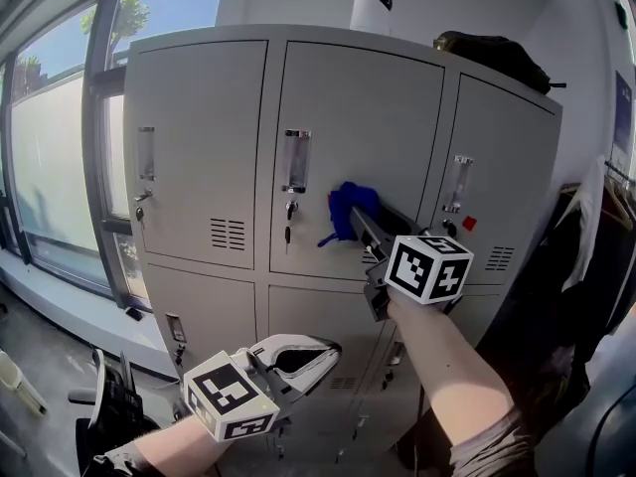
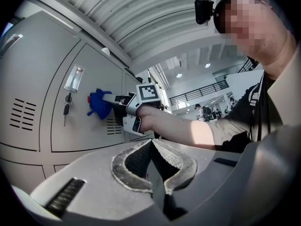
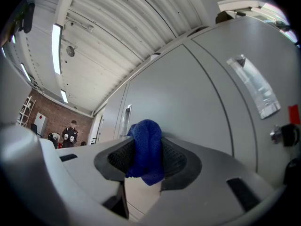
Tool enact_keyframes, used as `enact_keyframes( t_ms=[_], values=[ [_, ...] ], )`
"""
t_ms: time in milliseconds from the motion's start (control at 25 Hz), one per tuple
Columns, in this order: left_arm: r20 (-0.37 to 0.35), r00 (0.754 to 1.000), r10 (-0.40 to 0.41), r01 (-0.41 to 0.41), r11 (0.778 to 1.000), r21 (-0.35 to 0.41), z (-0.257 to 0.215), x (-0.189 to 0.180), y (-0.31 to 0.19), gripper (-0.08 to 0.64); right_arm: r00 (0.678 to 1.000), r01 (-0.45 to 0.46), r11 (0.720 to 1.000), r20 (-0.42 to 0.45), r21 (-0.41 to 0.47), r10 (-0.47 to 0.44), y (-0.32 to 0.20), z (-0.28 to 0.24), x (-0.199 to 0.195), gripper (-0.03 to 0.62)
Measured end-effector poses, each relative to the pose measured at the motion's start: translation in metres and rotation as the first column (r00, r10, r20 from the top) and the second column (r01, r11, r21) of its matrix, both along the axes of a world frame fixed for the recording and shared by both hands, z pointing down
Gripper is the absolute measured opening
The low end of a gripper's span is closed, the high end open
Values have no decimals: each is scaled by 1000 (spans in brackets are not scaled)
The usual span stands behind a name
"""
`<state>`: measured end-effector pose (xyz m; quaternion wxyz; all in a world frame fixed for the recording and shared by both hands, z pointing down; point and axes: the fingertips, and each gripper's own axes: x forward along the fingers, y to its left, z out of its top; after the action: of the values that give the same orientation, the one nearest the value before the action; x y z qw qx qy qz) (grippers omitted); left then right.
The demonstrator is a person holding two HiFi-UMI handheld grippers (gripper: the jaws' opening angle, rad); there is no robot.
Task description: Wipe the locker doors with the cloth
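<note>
The grey locker bank (image 1: 388, 117) fills the head view. My right gripper (image 1: 360, 217) is shut on a blue cloth (image 1: 348, 210) and holds it against the middle upper door, right of that door's handle (image 1: 296, 160). In the right gripper view the cloth (image 3: 146, 149) is bunched between the two pads, with the door (image 3: 197, 98) just beyond. My left gripper (image 1: 310, 354) hangs low in front of the lower doors, shut with nothing in it. In the left gripper view its pads (image 2: 141, 161) meet, and the cloth (image 2: 99, 102) and right gripper (image 2: 110, 102) show on the door.
Keys hang in the locks (image 1: 290, 210). A white device (image 1: 371, 8) and a dark bag (image 1: 492, 53) sit on top of the lockers. Tall windows (image 1: 60, 147) stand at left, hanging coats (image 1: 596, 237) at right, a chair (image 1: 109, 405) at lower left.
</note>
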<state>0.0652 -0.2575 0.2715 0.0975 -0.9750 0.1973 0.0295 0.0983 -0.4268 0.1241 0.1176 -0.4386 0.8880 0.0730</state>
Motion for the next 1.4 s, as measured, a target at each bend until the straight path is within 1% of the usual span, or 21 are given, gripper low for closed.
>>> enact_keyframes(
  t_ms=[360, 560, 680, 800, 960, 1120, 1240, 1400],
  values=[
    [20, 998, 53, -53, 999, -2, 1, 34, 4, 8, 990, -132, 991, 52, -3, 132, 6, 0, 86, 153],
    [34, 996, 77, -77, 997, 0, 2, 44, 8, 8, 982, -176, 984, 70, -13, 177, 9, 3, 109, 153],
    [38, 996, 79, -79, 997, 1, 1, 42, 10, 8, 980, -181, 983, 84, -12, 181, 14, 4, 111, 153],
    [33, 997, 72, -73, 997, 5, 0, 34, 10, 7, 986, -145, 989, 79, -2, 144, 19, 5, 89, 153],
    [28, 998, 50, -50, 999, 3, 0, 18, 8, 8, 997, -58, 998, 55, 3, 58, 22, 12, 35, 153],
    [25, 1000, 16, -16, 1000, 1, 0, 0, 5, 8, 999, 9, 1000, 34, -11, -8, 17, 23, -13, 153],
    [26, 1000, -8, 8, 1000, 1, 2, -11, 4, 8, 999, 48, 998, 27, -27, -47, 12, 33, -39, 153],
    [31, 999, -31, 31, 1000, -4, 5, -22, 1, 8, 997, 80, 996, 24, -35, -79, 8, 39, -62, 153]
  ],
)
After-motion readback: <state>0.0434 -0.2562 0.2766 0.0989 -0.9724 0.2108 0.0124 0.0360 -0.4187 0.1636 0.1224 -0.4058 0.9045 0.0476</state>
